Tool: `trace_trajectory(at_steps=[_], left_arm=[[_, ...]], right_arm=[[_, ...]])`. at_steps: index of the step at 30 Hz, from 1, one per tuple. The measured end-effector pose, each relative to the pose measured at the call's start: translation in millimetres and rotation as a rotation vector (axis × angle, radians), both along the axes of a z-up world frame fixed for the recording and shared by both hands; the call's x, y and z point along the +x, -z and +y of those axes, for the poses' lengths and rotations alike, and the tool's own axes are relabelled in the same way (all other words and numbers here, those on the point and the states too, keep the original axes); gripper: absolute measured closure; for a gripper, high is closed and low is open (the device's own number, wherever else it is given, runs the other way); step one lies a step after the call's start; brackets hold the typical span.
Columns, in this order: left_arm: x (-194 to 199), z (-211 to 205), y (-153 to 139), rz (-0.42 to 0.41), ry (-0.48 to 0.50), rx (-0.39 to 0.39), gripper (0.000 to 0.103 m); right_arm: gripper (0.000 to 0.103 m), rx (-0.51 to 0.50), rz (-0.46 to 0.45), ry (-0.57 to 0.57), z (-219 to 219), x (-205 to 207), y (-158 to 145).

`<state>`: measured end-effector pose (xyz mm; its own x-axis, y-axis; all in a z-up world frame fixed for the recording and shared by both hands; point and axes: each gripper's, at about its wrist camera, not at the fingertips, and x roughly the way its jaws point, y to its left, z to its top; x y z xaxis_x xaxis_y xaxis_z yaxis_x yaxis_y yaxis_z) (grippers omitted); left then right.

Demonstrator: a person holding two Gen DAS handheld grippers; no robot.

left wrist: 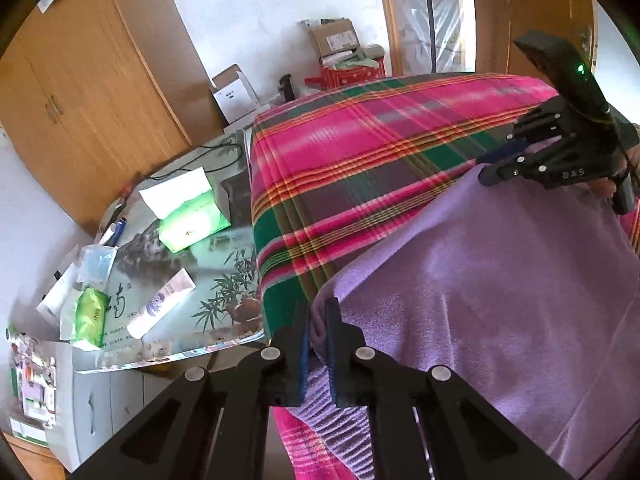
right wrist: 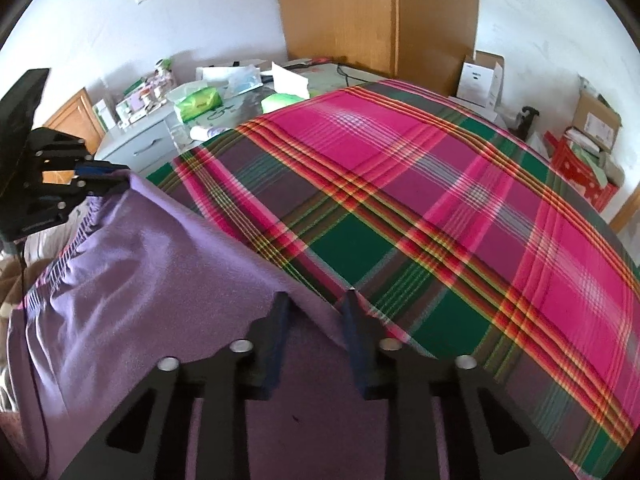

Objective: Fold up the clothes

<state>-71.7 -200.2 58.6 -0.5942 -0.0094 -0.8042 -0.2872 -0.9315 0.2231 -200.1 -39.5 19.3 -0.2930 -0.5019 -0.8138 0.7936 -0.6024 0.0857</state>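
Purple garment (left wrist: 500,280) held up over plaid bed cover (right wrist: 400,200); L gripper (left wrist: 317,320) clamped on ribbed waistband corner, R gripper (right wrist: 316,300) pinching other edge (jaws look wider). Cardboard box (left wrist: 334,36) w/ papers, red crate (right wrist: 580,176) also stuffed

A pink, green and purple plaid bedsheet (right wrist: 440,208) was spread flat. Beside it, a green tissue pack (left wrist: 192,222) and a white tube (left wrist: 162,298) were laid on a glass-topped desk (left wrist: 208,264).
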Motion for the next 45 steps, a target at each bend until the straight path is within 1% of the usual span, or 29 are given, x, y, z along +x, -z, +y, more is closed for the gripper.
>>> trace_trajectory(at_steps=[1,2,3,9,15,19,28,39,45], left_arm=[[1,0,-1,0.004,0.0,-0.005,0.095],[2,1,-2,0.008,-0.001,-0.01,0.095],[3,1,-3,0.01,-0.004,-0.016,0.095],[10,4,-7,0.029,-0.025,-0.023,0.096],[24,8,-16,0.068,-0.03,-0.031,0.096],[35,12,-22,0.092,-0.014,-0.046,0.096],[60,17,-35,0.138,-0.002,-0.074,0.096],[100,22,-52,0.169,0.026,-0.077,0.096],[123,25,-62,0.2,0.033,-0.083,0.096]], right_arm=[[0.088,0.002,0.004,0.004,0,1,-1],[0.093,0.006,0.016,0.007,0,4,-2],[0.095,0.011,0.032,0.01,0,7,-3],[0.098,0.018,0.099,0.034,3,26,-15],[0.099,-0.005,0.189,0.055,13,61,-44],[0.099,-0.013,0.245,0.059,21,88,-60],[0.099,-0.031,0.28,0.085,33,131,-79],[0.099,-0.025,0.334,0.092,42,188,-96],[0.099,-0.02,0.369,0.092,47,217,-106]])
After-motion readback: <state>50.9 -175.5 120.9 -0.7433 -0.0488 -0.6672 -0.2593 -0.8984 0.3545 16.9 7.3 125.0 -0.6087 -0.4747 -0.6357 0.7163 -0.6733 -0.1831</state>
